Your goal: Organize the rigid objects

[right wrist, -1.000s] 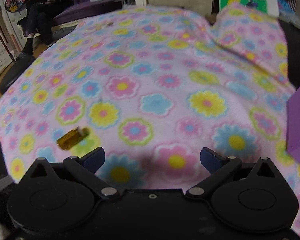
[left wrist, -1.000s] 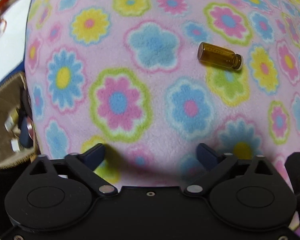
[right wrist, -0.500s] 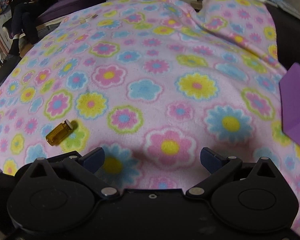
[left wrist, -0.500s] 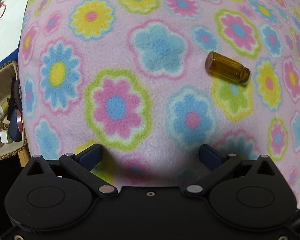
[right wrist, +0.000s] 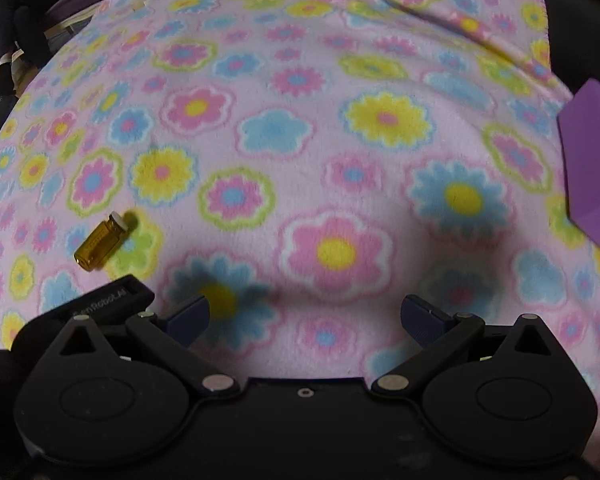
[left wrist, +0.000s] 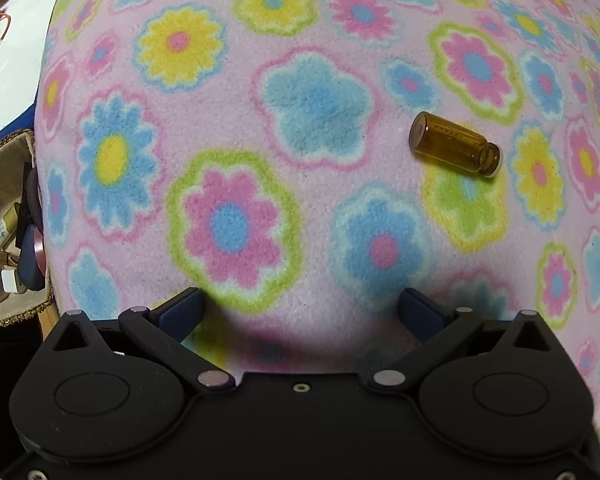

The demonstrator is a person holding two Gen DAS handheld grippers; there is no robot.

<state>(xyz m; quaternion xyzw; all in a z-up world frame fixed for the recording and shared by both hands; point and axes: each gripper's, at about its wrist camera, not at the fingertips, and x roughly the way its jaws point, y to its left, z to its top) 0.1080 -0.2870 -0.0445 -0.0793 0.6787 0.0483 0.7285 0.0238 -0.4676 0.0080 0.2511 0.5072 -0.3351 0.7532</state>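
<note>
My left gripper (left wrist: 302,312) hangs over the blanket (left wrist: 236,128) with its two fingers spread wide and nothing between them; only pink fleece with a green-ringed flower and a blue one shows in the gap. The vial (left wrist: 454,148) lies on its side ahead and to the right of that gripper, well clear of the right fingertip, its flat base pointing left and far, its open neck pointing right and near. It is amber and see-through, and it rests at the far edge of a yellow-and-green flower, just right of a big blue one. Off the blanket's left edge sits a tan basket (left wrist: 4,168) with small items in it that I cannot make out. My right gripper (right wrist: 304,314) is likewise spread wide and empty, its fingers over a blue flower with a yellow centre and a pink one beside it. From this side the vial (right wrist: 100,244) shows at the left, beyond and left of my left fingertip, pale rim pointing far. A black part of the other tool, with lettering too blurred to read, pokes in just near the vial. At the right edge a purple box (right wrist: 592,160) sits on the blanket, well apart from the vial. In the far left corner a seated person (right wrist: 12,20) in dark clothes is partly in view.
</note>
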